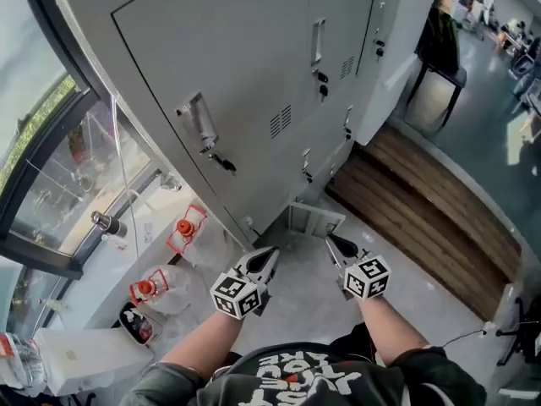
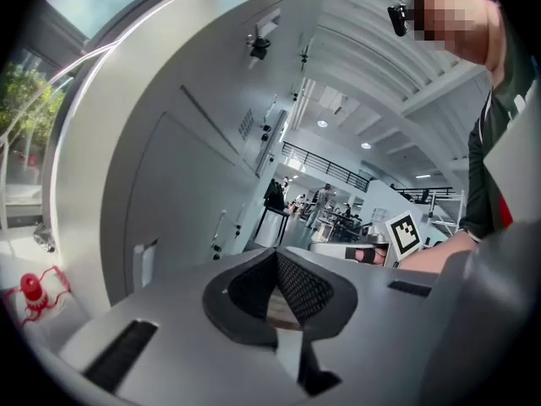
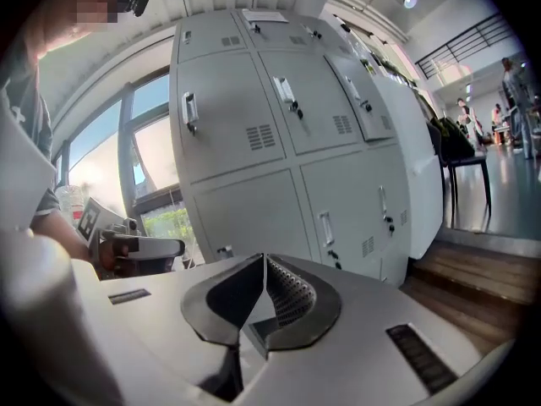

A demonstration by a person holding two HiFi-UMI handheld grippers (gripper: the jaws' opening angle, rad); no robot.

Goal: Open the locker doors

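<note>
The person wears a dark, pale-lettered shirt (image 1: 297, 370); the grey left gripper (image 1: 269, 254) and right gripper (image 1: 332, 241) carry black-and-white marker cubes (image 1: 237, 295).

Pale grey lockers (image 1: 254, 74) w/ black lock knobs & small dark vent slits. The left tool (image 1: 269, 255) & right tool (image 1: 335, 243) have black jaws, light grey bodies & pads w/ a fine dotted texture. Each carries a white cube (image 1: 235, 297) w/ black square markers. The floor (image 1: 296, 311) is light grey, faintly mottled. A brown wooden step (image 1: 423, 201) is striped by plank lines. Clear bottles (image 1: 169, 290) w/ red caps & red handles. Person's top (image 1: 296, 375) is dark grey-green w/ white lettering. Green foliage (image 1: 38, 121) shows beyond the window.
</note>
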